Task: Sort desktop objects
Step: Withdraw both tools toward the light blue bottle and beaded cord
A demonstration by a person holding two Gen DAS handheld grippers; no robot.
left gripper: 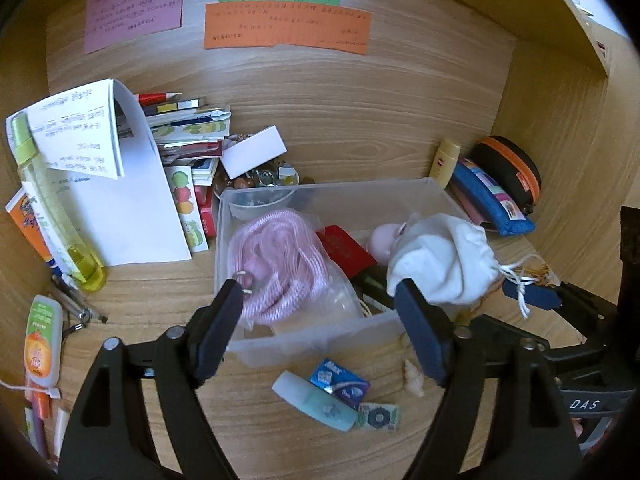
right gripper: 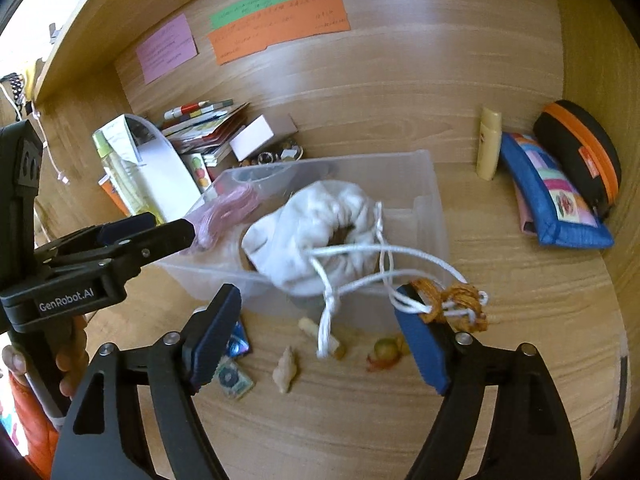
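The left gripper (left gripper: 320,320) stands with its jaws spread and nothing pressed between them, over the near wall of the clear rectangular plastic bin (left gripper: 312,340). The right gripper (right gripper: 320,320) is likewise released, its jaws wide apart. A white drawstring cord (right gripper: 360,248) with an orange knotted tassel (right gripper: 460,300) drapes over the tip of its blue right-hand finger (right gripper: 420,344); whether the cord is snagged there or only lying across cannot be told.

The cord runs back to a white cloth drawstring pouch (right gripper: 312,220) lying on the bin's near right rim, partly inside. Its contents are hidden; only a dark mouth shows. In the bin beside it lie a coil of pink braided rope in a clear bag (left gripper: 272,256), a red flat item (left gripper: 344,248) half covered, and a pale pink rounded thing (left gripper: 382,240) mostly behind the pouch.

On the wooden desk (left gripper: 360,120) in front of the bin sit a pale turquoise tube (left gripper: 316,402), a blue foil packet (left gripper: 340,382), a small shell (right gripper: 286,368) and a blurred round yellow-red object (right gripper: 384,350). The left edge of the left view cuts off the pens and bottles.
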